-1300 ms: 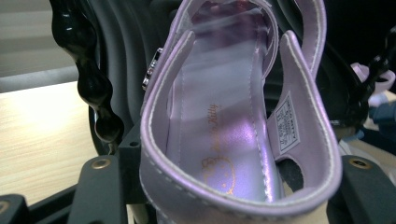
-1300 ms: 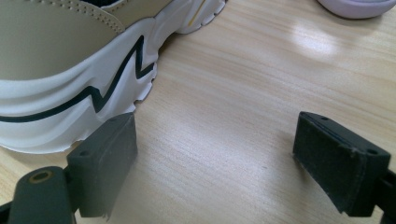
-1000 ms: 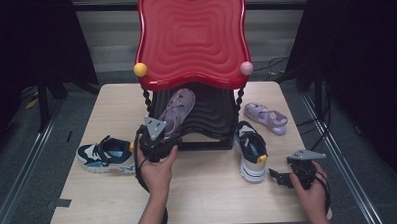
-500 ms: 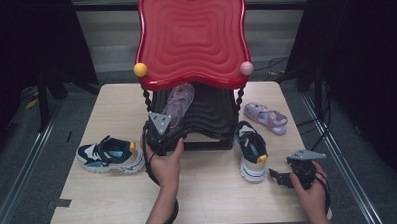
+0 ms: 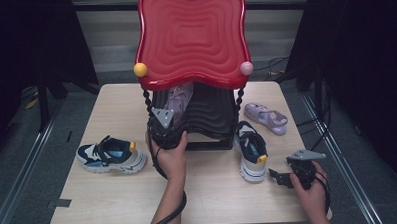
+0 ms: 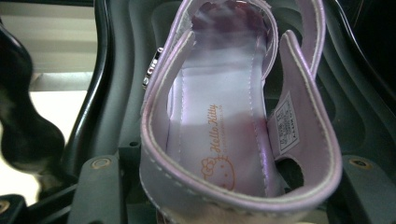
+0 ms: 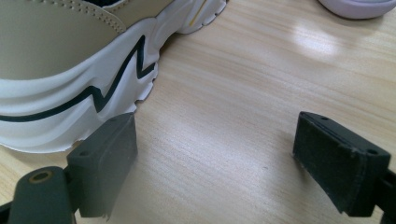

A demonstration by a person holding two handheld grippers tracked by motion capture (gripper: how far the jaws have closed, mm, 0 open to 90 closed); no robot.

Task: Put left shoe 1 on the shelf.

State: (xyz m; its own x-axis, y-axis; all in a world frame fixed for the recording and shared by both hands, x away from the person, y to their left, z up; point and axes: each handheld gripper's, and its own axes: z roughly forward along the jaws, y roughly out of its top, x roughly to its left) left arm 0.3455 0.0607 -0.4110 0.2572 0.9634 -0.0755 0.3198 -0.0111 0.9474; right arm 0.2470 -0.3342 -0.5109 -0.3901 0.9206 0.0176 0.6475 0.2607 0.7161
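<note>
Lilac strapped sandal [image 6: 233, 140], gripped at its heel by the left gripper [image 5: 163, 124], is entering the black shelf [image 5: 211, 116]; next, release. Right gripper [image 5: 284, 176] jaws open.

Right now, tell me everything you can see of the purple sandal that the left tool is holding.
The purple sandal is a small child's shoe in shiny lilac, leather-like material with white stitching, a pale insole printed with an orange cartoon logo, a heel strap with a sewn-in label, and a small metal buckle. The left tool grips its heel end, toe pointing away into the dark ribbed lower shelf under the red top.
</note>
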